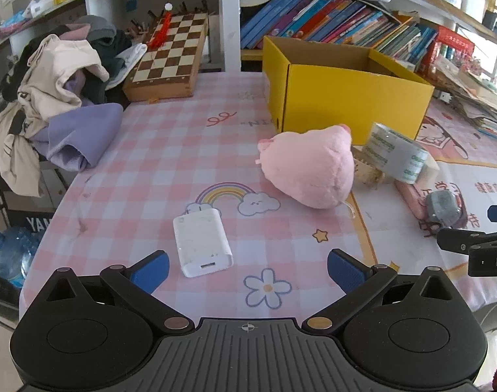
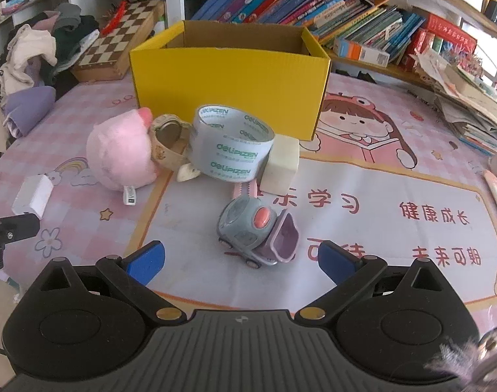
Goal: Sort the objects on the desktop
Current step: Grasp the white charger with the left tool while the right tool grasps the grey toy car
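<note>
My left gripper [image 1: 248, 271] is open and empty, with a white charger [image 1: 202, 243] on the table just ahead between its fingers. A pink plush toy [image 1: 308, 166] lies beyond it, near a roll of clear tape [image 1: 395, 153]. My right gripper [image 2: 241, 259] is open and empty, just behind a grey toy truck [image 2: 258, 232]. Ahead of it are the tape roll [image 2: 230, 143], a beige watch [image 2: 168, 145], a white block [image 2: 281, 163], the plush [image 2: 119, 150] and the charger [image 2: 32, 194]. An open yellow box [image 2: 228, 78] stands behind them; it also shows in the left wrist view [image 1: 343, 94].
A pile of clothes [image 1: 55, 98] and a chessboard box [image 1: 170, 55] sit at the back left. Books [image 2: 313, 6] fill the shelf behind the box. Stacked papers [image 2: 470, 98] lie at the right. The table's left edge drops to water bottles [image 1: 9, 251].
</note>
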The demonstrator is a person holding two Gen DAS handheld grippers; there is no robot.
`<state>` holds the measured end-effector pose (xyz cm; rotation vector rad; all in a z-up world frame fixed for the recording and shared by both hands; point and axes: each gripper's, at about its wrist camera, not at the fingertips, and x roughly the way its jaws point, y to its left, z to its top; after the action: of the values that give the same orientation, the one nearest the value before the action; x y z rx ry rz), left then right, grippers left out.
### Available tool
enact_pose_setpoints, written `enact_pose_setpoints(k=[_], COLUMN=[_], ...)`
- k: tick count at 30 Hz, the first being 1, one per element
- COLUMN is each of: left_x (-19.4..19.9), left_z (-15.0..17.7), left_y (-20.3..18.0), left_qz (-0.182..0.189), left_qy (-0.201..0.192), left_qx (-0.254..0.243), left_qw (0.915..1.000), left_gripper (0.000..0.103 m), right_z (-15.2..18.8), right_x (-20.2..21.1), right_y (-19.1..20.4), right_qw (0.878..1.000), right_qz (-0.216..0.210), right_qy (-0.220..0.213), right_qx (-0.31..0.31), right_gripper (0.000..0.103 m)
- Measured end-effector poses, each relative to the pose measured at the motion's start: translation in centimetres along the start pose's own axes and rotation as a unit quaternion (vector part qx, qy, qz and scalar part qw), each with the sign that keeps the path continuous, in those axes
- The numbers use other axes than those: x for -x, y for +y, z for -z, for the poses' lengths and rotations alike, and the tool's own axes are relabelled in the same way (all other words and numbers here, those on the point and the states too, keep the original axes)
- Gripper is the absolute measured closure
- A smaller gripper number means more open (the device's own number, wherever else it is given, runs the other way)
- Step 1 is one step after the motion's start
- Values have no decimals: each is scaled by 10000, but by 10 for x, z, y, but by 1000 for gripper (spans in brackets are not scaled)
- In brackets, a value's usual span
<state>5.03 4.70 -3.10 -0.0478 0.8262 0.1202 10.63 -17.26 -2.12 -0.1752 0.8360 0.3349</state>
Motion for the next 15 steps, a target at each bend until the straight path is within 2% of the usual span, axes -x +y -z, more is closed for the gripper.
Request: enact_pose_setpoints(k=[11,15], left_x=[-32,-42], left_z=[-11,-12], left_y=[10,14], left_qz=[-340,-470], left_qy=[266,361], left_qx=[322,453], left_qw=[9986,9972], left_gripper=[1,6], right_z=[-13,-16], right_x=[-28,-34], right_y=[-16,-19], right_qw=[9994,9991], right_qz=[-107,-151], right_qy=[333,407], right_qx=[-35,-5], right_gripper=[3,8])
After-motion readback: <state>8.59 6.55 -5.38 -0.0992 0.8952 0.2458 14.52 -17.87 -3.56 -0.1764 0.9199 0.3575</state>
